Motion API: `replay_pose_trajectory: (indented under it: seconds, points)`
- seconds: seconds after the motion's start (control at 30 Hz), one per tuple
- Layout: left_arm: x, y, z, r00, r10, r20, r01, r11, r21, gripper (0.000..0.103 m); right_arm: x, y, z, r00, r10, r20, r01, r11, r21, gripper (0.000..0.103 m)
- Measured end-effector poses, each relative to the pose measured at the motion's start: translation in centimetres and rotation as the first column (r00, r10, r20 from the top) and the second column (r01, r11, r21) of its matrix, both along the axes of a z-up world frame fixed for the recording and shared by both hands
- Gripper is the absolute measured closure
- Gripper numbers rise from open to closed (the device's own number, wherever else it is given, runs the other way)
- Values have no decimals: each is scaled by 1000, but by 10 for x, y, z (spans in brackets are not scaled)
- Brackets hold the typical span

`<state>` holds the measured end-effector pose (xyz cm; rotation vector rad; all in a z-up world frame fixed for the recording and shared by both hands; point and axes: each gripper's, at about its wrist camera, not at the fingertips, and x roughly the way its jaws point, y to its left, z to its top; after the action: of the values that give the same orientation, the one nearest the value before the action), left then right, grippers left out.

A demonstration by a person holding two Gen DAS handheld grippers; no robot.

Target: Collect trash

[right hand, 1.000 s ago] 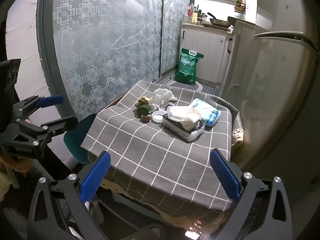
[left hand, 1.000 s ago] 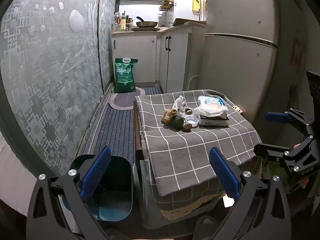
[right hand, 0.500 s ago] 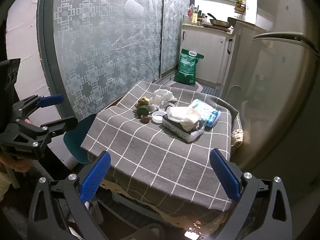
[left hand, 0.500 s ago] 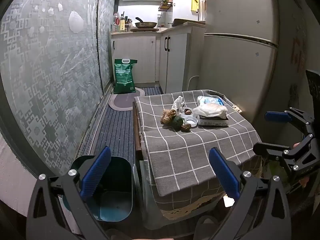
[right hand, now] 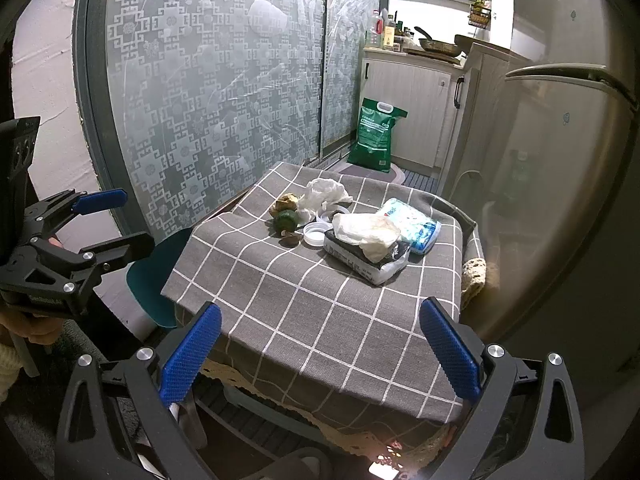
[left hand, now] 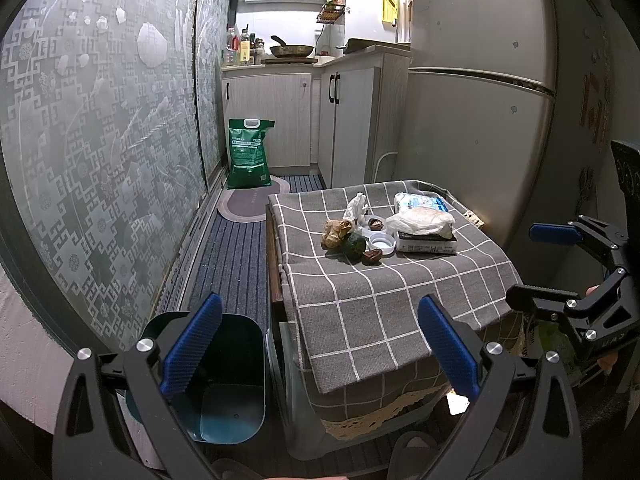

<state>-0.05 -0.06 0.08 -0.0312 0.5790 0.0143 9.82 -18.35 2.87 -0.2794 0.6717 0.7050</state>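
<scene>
A small table with a grey checked cloth [left hand: 384, 300] carries a cluster of trash: a crumpled brown wrapper [left hand: 335, 232], a green fruit [left hand: 353, 245], a brown shell piece [left hand: 371, 257], a white lid [left hand: 381, 242] and a crumpled white tissue [left hand: 356, 207]. The same cluster shows in the right wrist view, with the green fruit [right hand: 285, 221] and the tissue [right hand: 326, 194]. A teal bin [left hand: 224, 376] stands on the floor left of the table. My left gripper [left hand: 320, 344] is open and empty, short of the table. My right gripper [right hand: 320, 354] is open and empty at the table's near edge.
A tissue pack with white plastic on it [left hand: 424, 228] and a blue-white packet [left hand: 418, 202] lie at the table's right. A fridge [left hand: 480, 100] stands to the right, a patterned glass door [left hand: 100, 140] to the left. A green bag [left hand: 248, 154] stands by the cabinets.
Both grippers have barely moved; the views shifted only slightly. Both stay open and empty.
</scene>
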Motion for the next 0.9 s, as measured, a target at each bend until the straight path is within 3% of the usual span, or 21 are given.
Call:
replay_pose_trajectory:
  seconds: [0.9]
  points:
    - [0,4,0,1000,0,2,0,1000,2,3,2,-1,1,1000,0,1,0,1000,3,3]
